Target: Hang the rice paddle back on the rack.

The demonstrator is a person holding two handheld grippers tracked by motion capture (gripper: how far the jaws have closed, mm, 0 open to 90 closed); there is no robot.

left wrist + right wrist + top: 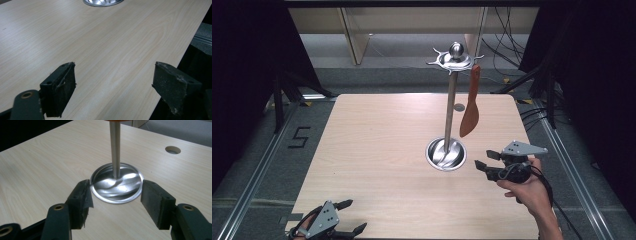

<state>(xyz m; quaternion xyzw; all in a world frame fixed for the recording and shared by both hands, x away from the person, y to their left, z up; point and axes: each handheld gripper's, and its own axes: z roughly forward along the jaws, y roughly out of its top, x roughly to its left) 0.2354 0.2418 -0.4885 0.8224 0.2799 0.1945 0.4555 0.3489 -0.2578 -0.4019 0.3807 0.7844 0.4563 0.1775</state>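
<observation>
My left gripper (346,217) rests low at the near left table edge, jaws wide apart and empty. My right gripper (486,159) hovers level, pointing left, jaws parted around nothing. Just beyond its tips sits the round steel base of the tall utensil stand (116,182); the orange wooden spatula (470,104) hangs farther off from the stand's top hook.

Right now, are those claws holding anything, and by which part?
Nothing is held. The left claw and right claw are open and empty; the spatula hangs from the stand.
</observation>
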